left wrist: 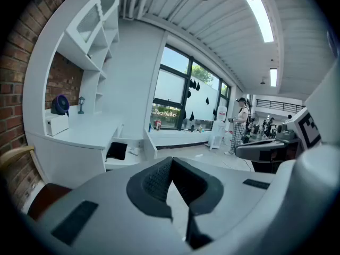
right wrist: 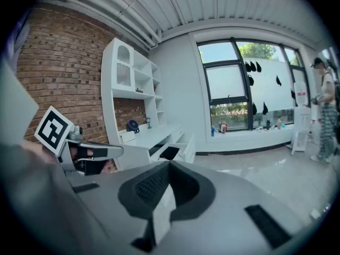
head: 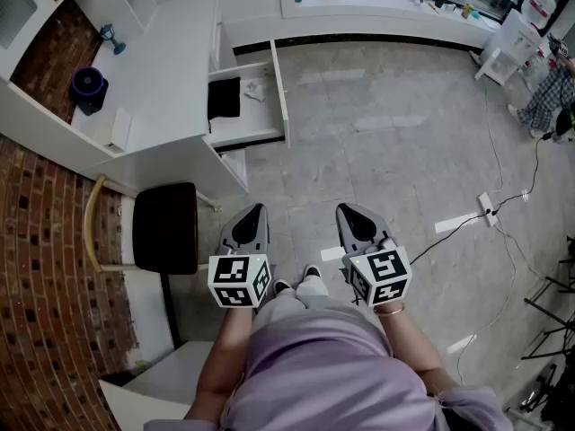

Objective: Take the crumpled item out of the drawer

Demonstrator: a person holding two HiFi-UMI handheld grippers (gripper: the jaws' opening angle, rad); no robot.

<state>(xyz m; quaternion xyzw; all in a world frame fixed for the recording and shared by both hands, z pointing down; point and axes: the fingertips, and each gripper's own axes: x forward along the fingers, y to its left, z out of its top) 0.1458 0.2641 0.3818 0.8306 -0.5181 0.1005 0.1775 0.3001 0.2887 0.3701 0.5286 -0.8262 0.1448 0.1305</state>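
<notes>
The white desk point(head: 171, 61) has a drawer point(head: 280, 88) pulled open. Inside lie a black folded item point(head: 225, 98) and, to its right, a small white crumpled item point(head: 255, 90). Both grippers hang low in front of the person's body, far from the drawer. My left gripper point(head: 258, 209) and right gripper point(head: 346, 209) are shut with nothing between their jaws. In the left gripper view the left gripper point(left wrist: 170, 161) points toward the open drawer point(left wrist: 150, 146), where the black item point(left wrist: 116, 151) and the crumpled item point(left wrist: 134, 151) show. The right gripper point(right wrist: 169, 164) faces the drawer point(right wrist: 187, 149) too.
A chair with a black seat point(head: 165, 227) stands by the desk's near end. A blue fan point(head: 88, 86) sits on the desk. A power strip and cable point(head: 486, 205) lie on the floor at right. A person point(left wrist: 241, 122) stands far off near the window.
</notes>
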